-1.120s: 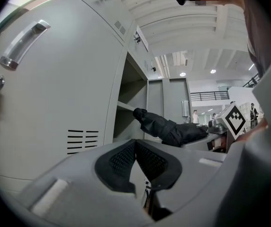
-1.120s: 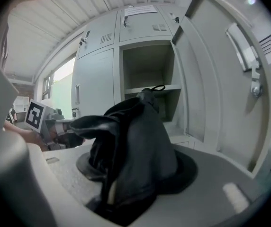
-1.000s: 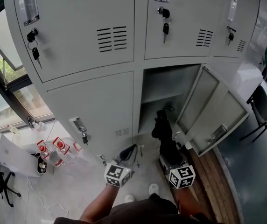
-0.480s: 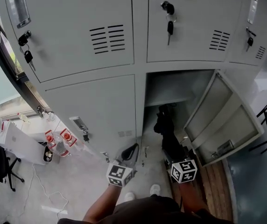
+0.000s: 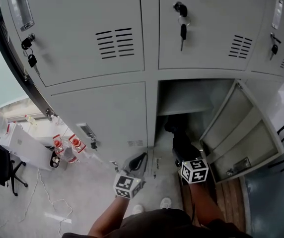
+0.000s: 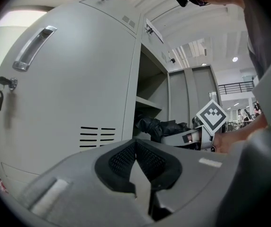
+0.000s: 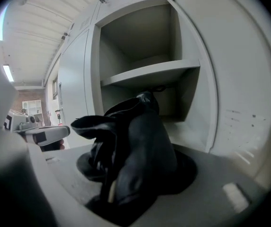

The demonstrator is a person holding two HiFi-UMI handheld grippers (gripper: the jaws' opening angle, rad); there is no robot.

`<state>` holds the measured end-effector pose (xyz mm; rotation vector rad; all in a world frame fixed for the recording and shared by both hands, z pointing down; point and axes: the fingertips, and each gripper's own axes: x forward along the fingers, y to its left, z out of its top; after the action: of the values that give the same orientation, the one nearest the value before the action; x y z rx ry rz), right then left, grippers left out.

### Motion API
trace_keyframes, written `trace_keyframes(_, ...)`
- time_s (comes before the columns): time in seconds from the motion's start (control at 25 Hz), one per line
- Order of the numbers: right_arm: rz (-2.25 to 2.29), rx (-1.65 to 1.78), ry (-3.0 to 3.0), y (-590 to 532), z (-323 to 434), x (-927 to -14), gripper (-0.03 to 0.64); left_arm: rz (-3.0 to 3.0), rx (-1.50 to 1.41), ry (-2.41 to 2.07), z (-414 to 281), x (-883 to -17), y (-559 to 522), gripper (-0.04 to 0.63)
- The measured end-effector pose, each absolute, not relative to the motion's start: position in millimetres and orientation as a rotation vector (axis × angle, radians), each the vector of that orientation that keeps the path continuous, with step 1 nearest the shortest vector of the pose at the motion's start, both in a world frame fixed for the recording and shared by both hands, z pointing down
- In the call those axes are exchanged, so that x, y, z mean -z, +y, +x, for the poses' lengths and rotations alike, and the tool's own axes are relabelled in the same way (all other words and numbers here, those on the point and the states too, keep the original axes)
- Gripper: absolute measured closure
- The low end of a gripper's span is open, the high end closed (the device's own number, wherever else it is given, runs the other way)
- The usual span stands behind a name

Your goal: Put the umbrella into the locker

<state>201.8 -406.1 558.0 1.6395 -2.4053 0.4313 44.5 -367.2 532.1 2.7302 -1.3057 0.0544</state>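
Umbrella (image 5: 177, 134): one, black and folded. Its far end reaches into the mouth of the open locker compartment (image 5: 194, 90), below the single shelf (image 5: 184, 105); I cannot tell how deep it goes.

At the far left, two red-capped bottles (image 5: 58, 147) stand low down. Next come the closed doors (image 5: 77, 29), four in view: three along the top row and one at lower left. Each carries one hanging key (image 5: 182, 31), so four keys in all.

In front of the lower left door is the left gripper (image 5: 138, 159). Its jaws are together with nothing between them.

Just to its right is the right gripper (image 5: 185, 158), with its jaws clamped on the near end of the umbrella. The dark cloth bunches up between them and fills the middle of the right gripper view.

Farthest right, the one open door (image 5: 241, 133) of that compartment swings out wide, and its inner face shows.
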Motion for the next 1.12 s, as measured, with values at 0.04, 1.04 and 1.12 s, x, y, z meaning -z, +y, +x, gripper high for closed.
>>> trace_keyframes(0.04,1.638,-0.428,-2.403,-410,201,-557,0.368,2.729,-0.056,-1.313,43,-532,-368,0.591)
trace_keyframes(1.04,1.591,-0.414,-2.188,-541,197,-572,0.368,2.721,-0.065,-1.389,36,-534,-372,0.591)
trace_keyframes(1.12,1.584,-0.421,-2.172,-548,196,-576,0.368,2.718,-0.069,-1.395,34,-535,-372,0.591)
